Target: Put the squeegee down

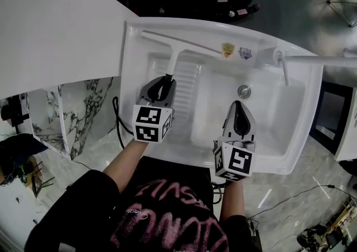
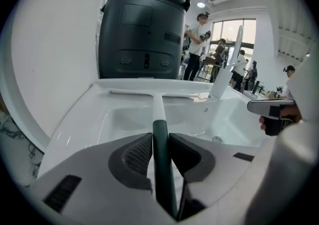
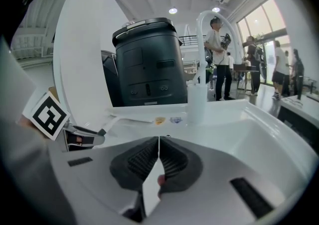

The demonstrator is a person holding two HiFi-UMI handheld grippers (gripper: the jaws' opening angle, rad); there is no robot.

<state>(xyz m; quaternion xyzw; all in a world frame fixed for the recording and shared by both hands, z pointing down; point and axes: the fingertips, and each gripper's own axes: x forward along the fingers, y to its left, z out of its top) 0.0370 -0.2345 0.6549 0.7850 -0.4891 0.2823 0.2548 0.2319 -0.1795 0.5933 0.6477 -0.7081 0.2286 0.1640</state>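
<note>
The left claw [image 1: 166,81] is clenched on the squeegee's [image 1: 177,56] dark handle, upper centre-left of the head view. The blade lies along the white sink's [image 1: 295,134] back rim. The right claw [image 1: 239,106] is closed on nothing over the basin, near the drain [image 1: 244,91]. Two rim stickers [image 1: 227,49] are too small to read.

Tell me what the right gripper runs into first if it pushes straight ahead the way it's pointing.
Likely the sink at its back ledge, by the two stickers just left of the faucet base. The right gripper, shut and empty, points across the open basin; depth is uncertain.
</note>
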